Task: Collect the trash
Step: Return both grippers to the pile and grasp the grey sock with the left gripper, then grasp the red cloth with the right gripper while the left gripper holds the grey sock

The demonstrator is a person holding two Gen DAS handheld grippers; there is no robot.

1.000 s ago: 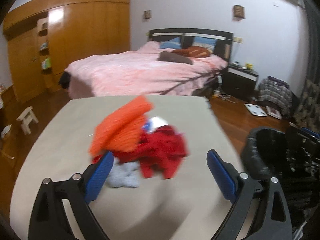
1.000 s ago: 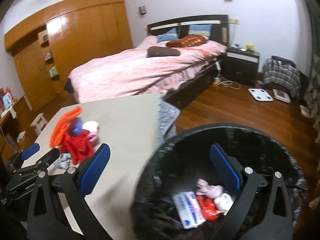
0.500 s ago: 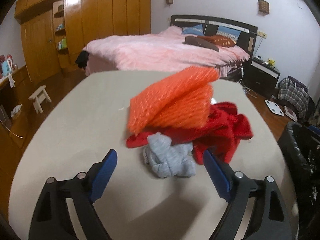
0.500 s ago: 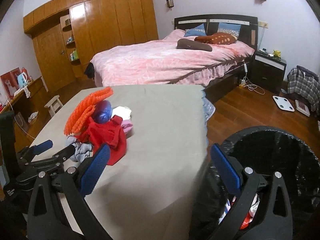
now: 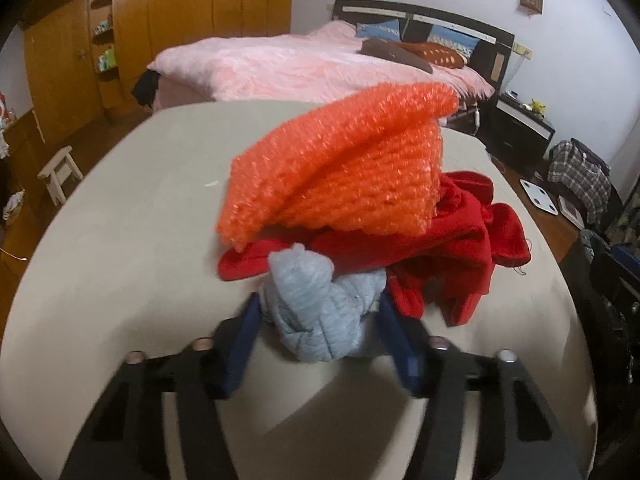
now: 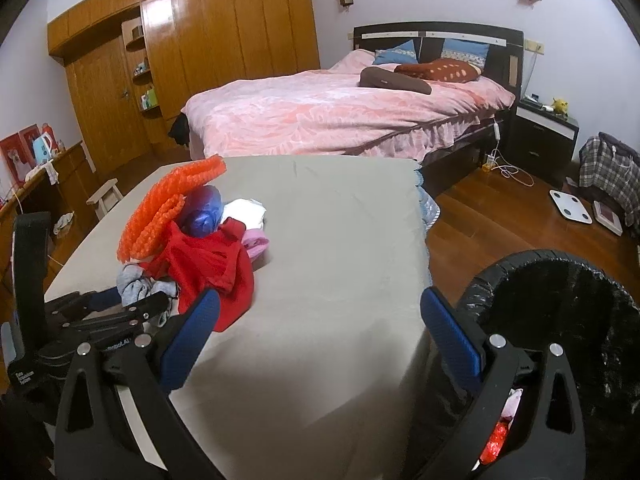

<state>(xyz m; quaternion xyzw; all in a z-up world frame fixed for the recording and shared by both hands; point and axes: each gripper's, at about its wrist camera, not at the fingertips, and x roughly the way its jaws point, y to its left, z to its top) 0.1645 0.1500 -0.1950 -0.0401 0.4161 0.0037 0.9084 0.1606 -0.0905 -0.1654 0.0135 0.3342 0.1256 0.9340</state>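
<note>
left gripper (image 5: 320,320): my blue pads sit on either side of the grey cloth wad (image 5: 320,312) and appear to press against it, so i read this claw as closed on the wad; the frame is blurred at the pads, so the firmness of the grip is a judgement. the wad lies at the near edge of the pile, on the left half of the table (image 6: 340,240), touching the red cloth (image 5: 440,248) behind it. orange foam netting (image 5: 340,168) rests on top of the red cloth.

right gripper (image 6: 320,332): my jaws stand wide apart and hold nothing, hovering over the table's near right corner, just beside the black-lined bin (image 6: 560,300), which stands on the floor off the right edge.

progress, as i judge it: partly done. the bin already holds a few items, pink and red, glimpsed past my right finger. left on the table are the grey wad, the red cloth, the orange netting, a blue bag (image 6: 204,212), a white piece (image 6: 246,210) and a pink piece (image 6: 256,242), all clustered together. the wad has not yet been lifted clear; most of the pile remains to be carried over.
</note>
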